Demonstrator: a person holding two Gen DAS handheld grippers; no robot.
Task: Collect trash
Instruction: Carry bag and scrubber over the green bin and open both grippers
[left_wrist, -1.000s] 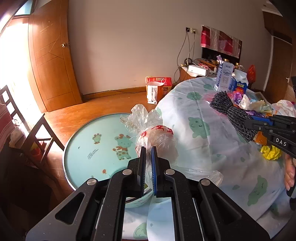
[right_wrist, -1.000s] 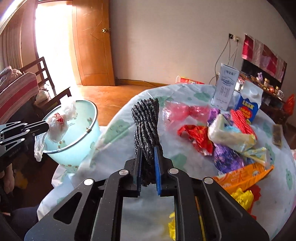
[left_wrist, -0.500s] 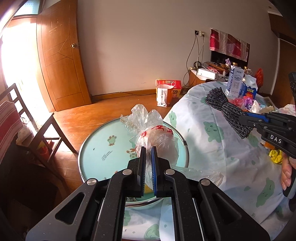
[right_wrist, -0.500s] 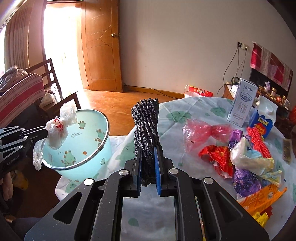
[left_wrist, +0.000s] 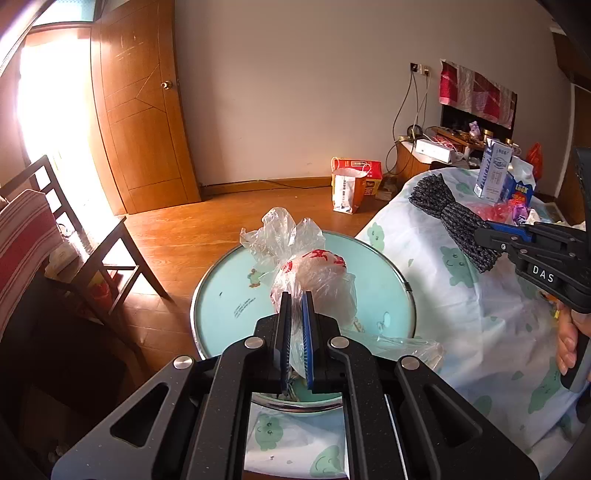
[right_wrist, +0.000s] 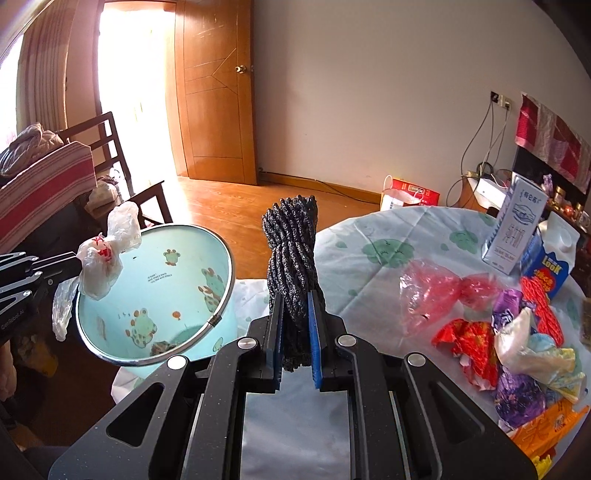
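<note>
My left gripper (left_wrist: 294, 306) is shut on a clear plastic bag (left_wrist: 312, 273) with red print and holds it over the light blue basin (left_wrist: 221, 295). From the right wrist view the bag (right_wrist: 99, 266) hangs at the basin's (right_wrist: 192, 266) left rim. My right gripper (right_wrist: 295, 306) is shut on a bundle of dark speckled rope (right_wrist: 291, 251), held upright above the table edge beside the basin. The rope (left_wrist: 450, 218) and right gripper (left_wrist: 491, 236) also show at the right of the left wrist view.
The round table (right_wrist: 369, 236) has a frog-print cloth. Wrappers (right_wrist: 476, 339), a pink bag (right_wrist: 432, 291) and milk cartons (right_wrist: 517, 229) lie on its right side. A wooden chair (left_wrist: 92, 243) stands left of the basin. Paper bags (left_wrist: 351, 184) stand on the floor by the wall.
Both grippers have drawn back and risen with their loads. The bag now hangs over the basin's middle, and the rope has moved closer to the basin.
</note>
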